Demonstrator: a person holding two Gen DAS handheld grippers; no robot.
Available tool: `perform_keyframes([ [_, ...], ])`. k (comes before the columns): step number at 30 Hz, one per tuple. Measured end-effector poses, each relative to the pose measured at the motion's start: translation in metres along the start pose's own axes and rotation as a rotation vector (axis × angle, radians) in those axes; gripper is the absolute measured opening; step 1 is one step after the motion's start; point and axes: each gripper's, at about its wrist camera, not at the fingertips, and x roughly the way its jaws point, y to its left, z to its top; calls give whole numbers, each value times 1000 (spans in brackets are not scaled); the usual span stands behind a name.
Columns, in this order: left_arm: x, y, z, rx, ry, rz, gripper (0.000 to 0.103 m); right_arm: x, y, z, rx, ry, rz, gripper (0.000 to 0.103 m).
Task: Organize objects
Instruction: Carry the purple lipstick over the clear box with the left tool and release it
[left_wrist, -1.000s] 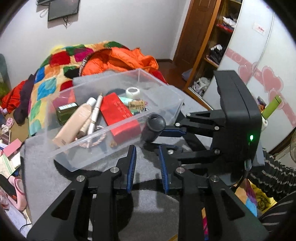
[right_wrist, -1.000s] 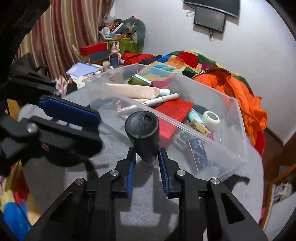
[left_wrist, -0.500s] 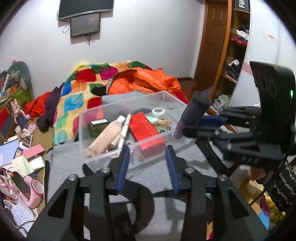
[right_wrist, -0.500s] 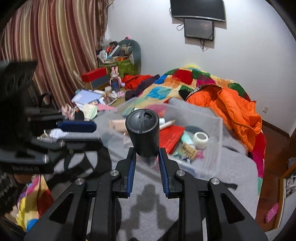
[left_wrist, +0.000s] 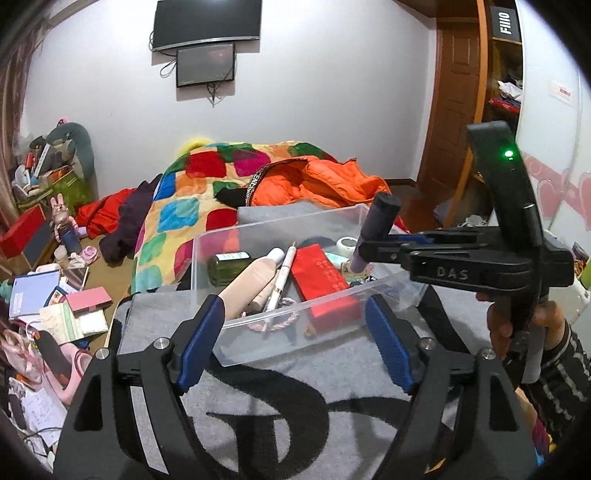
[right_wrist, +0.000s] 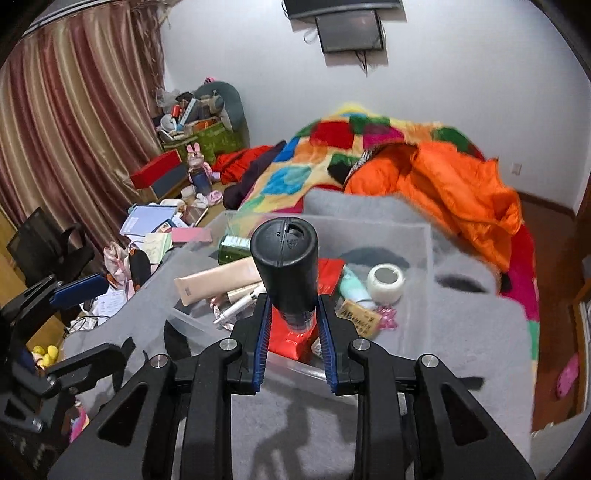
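Left tongs just spread wide, nothing between them; they hang near side of clear bin. Right tongs clamp black-capped bottle, now raised over bin's right part. Judgement: bottle handed over, drop-in next.

The black-capped bottle hides the middle of the red box at the right wrist view's centre. The gold label has print too small to read. Only the person's hand and striped sleeve show, cut off at the left wrist view's right edge
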Motion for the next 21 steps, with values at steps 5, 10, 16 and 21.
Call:
perform_keyframes([
  [5, 7, 3, -6, -22, 21, 0, 79, 19, 2, -2, 0, 40, 7, 23],
  [10, 9, 3, -8, -32, 24, -3, 79, 21, 11, -7, -44, 65, -7, 33],
  [16, 4, 2, -6, -36, 14, -6, 79, 0, 20, -8, -92, 14, -31, 37],
  [21, -3, -1, -5, -35, -2, -4, 80, -19, 21, -9, -85, -15, -21, 37],
])
